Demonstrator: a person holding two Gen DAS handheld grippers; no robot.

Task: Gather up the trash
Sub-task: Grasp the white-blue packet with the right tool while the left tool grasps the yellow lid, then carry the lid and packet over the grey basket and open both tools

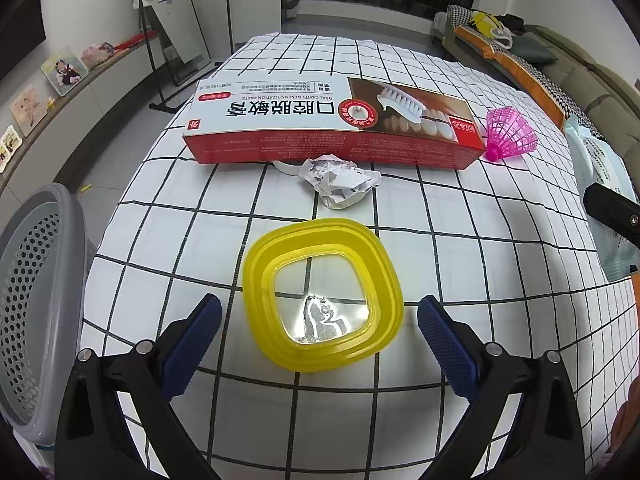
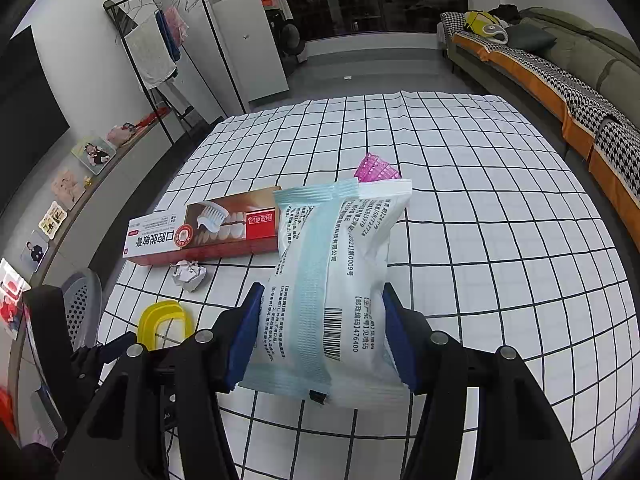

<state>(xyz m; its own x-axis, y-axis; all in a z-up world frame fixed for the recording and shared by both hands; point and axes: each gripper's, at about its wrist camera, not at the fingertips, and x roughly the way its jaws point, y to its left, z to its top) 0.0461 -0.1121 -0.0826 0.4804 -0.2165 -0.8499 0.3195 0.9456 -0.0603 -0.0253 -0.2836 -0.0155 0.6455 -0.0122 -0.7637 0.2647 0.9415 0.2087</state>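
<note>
My right gripper [image 2: 322, 320] is shut on a white and pale-blue plastic packet [image 2: 332, 272] and holds it above the checked tablecloth [image 2: 480, 240]. My left gripper [image 1: 320, 332] is open and empty, its fingers either side of a yellow lid [image 1: 324, 296] with a clear centre. Beyond the lid lie a crumpled paper ball [image 1: 340, 178], a red and white toothpaste box [image 1: 332, 124] and a pink shuttlecock [image 1: 510, 134]. In the right wrist view the lid [image 2: 164, 322], paper ball [image 2: 188, 274], box [image 2: 200, 230] and shuttlecock [image 2: 376, 168] lie left of and behind the packet.
A grey perforated basket [image 1: 36, 300] stands off the table's left edge, also in the right wrist view [image 2: 82, 304]. A sofa [image 2: 580, 76] runs along the right. A clothes rack [image 2: 160, 40] and a low shelf [image 2: 80, 184] with pictures stand at the left.
</note>
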